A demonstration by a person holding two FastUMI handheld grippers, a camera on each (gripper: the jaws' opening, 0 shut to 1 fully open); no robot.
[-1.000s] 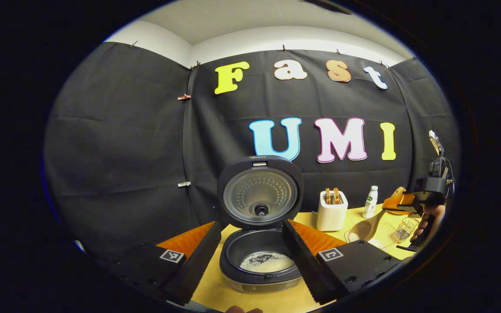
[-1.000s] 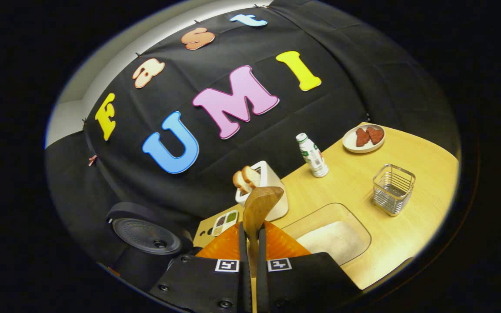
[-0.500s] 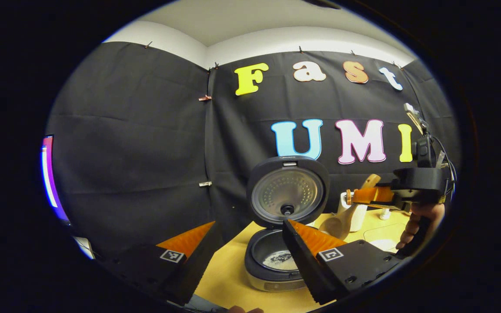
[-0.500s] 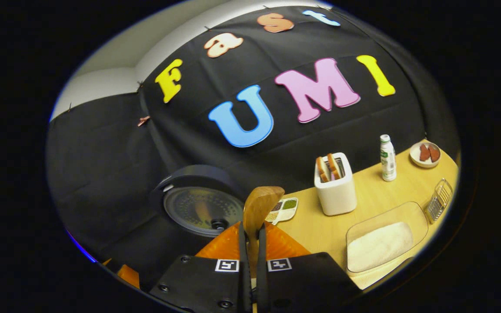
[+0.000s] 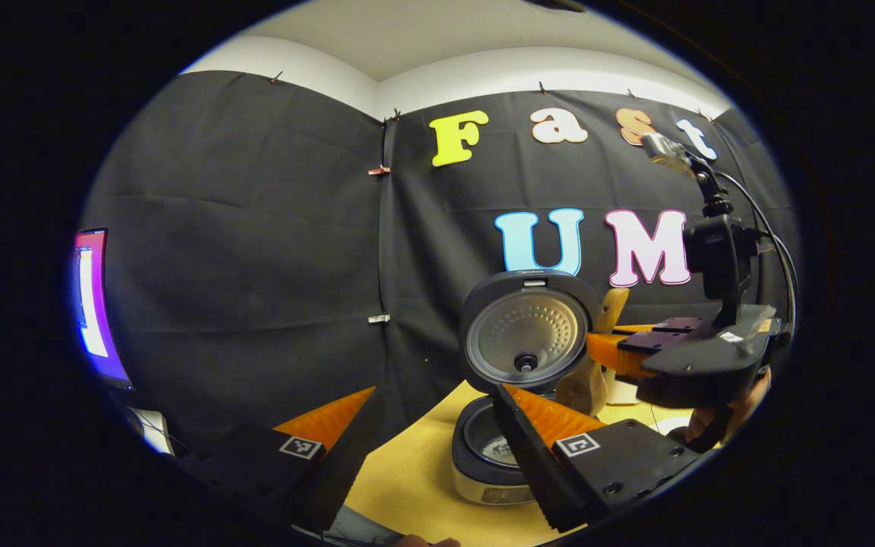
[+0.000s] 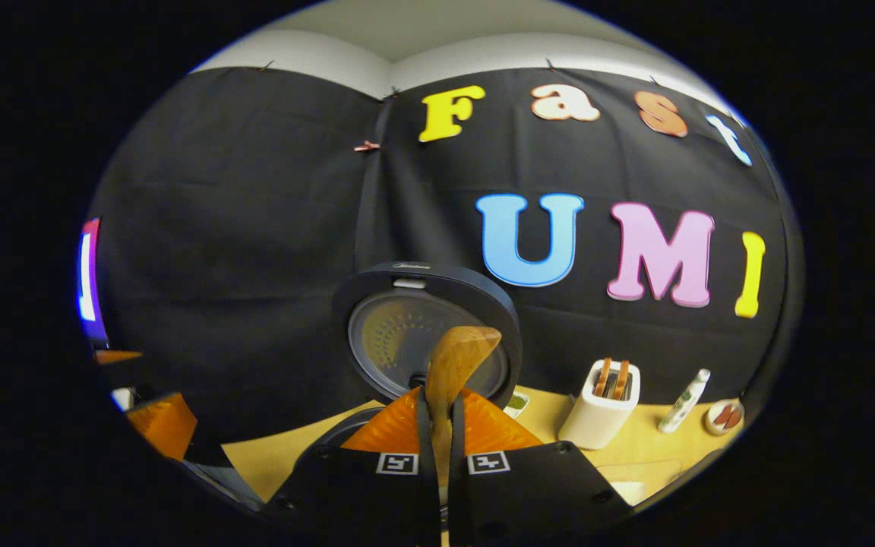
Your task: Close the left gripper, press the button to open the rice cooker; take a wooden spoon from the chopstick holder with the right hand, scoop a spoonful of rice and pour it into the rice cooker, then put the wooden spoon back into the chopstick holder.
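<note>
The black rice cooker stands open, its round lid (image 5: 525, 330) upright and white rice in the pot (image 5: 492, 448). My left gripper (image 5: 437, 391) is open and holds nothing, with the pot just beyond its right finger. My right gripper (image 6: 440, 403), held by a hand (image 5: 718, 414), is shut on the wooden spoon (image 6: 456, 357). In the left gripper view that right gripper (image 5: 680, 357) hangs to the right of the lid, and the wooden spoon (image 5: 578, 387) tilts down over the pot's right side. Whether rice lies in it I cannot tell. The lid (image 6: 426, 342) stands right behind the spoon.
On the wooden table (image 6: 285, 456), right of the cooker, stand a white toaster (image 6: 601, 406) with bread, a small bottle (image 6: 682, 410) and a plate (image 6: 724, 416). A sectioned dish (image 6: 515, 401) lies behind the spoon. A lit screen (image 5: 92, 304) glows far left.
My right gripper has carried the spoon leftward from the rice tray to the open cooker and levelled out. The left gripper's view has swung left, so the cooker sits farther right.
</note>
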